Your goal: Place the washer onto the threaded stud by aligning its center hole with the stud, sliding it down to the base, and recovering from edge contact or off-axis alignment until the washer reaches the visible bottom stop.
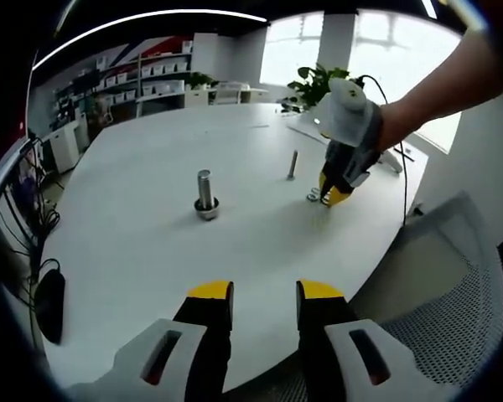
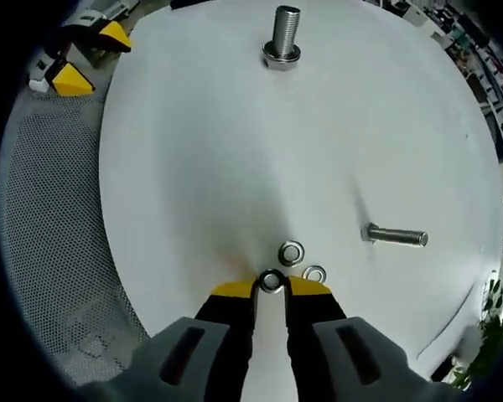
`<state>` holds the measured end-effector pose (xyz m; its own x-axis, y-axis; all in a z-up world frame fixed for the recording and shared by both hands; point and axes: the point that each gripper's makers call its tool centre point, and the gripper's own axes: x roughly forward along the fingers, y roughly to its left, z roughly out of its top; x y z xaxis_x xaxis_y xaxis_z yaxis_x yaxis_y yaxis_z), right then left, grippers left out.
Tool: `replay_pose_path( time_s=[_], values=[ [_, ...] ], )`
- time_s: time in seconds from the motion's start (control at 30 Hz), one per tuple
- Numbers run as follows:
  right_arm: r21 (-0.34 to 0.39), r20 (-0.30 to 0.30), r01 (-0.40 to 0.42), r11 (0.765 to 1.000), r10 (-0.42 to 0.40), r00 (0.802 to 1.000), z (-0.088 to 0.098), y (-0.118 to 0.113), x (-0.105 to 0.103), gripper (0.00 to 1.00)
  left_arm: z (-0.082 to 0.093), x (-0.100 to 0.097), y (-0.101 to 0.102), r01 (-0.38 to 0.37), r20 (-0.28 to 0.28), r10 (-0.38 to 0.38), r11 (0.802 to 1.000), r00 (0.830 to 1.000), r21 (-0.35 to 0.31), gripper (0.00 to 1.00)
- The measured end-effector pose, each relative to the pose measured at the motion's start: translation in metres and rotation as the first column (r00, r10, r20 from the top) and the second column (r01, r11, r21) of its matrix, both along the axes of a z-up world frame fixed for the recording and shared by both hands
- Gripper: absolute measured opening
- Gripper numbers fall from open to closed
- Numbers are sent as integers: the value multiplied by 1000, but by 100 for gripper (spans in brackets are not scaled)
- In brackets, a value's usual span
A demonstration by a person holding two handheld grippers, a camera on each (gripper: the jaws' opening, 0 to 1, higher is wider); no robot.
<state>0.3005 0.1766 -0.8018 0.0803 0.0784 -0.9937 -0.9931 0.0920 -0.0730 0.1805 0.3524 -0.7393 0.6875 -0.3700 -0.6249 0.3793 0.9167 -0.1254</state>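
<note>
Right now the right gripper (image 2: 271,283) is down at the table (image 2: 193,167) w/ its yellow tips closed in on a washer (image 2: 271,280), pinching it at the rim; whether it's lifted or flat on the surface I can't tell. Two more washers lie just beyond the tips, one (image 2: 291,251) ahead and one (image 2: 314,274) off to the side, near but apart from the held one. A thin stud (image 2: 396,236) stands close by; a fatter stud (image 2: 283,35) on a round base stands well apart, farther across the table.

In the left gripper view the left gripper (image 1: 265,295) hovers at the near table edge, jaws apart, holding nothing. The right gripper (image 1: 334,191) shows there too, in the person's hand (image 1: 352,113), nose-down by the thin stud (image 1: 292,164), w/ the fat stud (image 1: 204,191) toward the middle.

Step in hand, by my read: getting a firm pick on the washer. To do it well: grip by the rim only, keep the hole unblocked, lift straight so the neighbours aren't dragged. Then carry w/ the washer level, hole over the stud tip, lower along the axis. If the edge catches the thread, back off a touch, re-level, re-centre, no forcing. Which stud is meant isn't clear; the washer size vs. each can't be judged from here.
</note>
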Motion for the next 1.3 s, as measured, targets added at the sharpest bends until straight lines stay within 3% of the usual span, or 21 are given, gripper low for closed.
replay_pose_path(
  time_s=[0.4,0.63,0.87,1.3],
  values=[
    [34,2,148,988,-148,989,2,0,1,14,2,1,3,-15,9,15,1000,1000,-2,28],
    [123,-7,232,965,-233,972,2,-1,2,14,2,1,2,-14,9,14,1000,1000,-4,28],
    [201,8,268,942,-275,961,3,-3,2,14,1,1,2,-14,6,14,1000,1000,-4,28],
    [236,6,285,929,-295,955,3,-2,4,13,1,1,3,-20,4,20,1000,1000,-9,28]
  ],
)
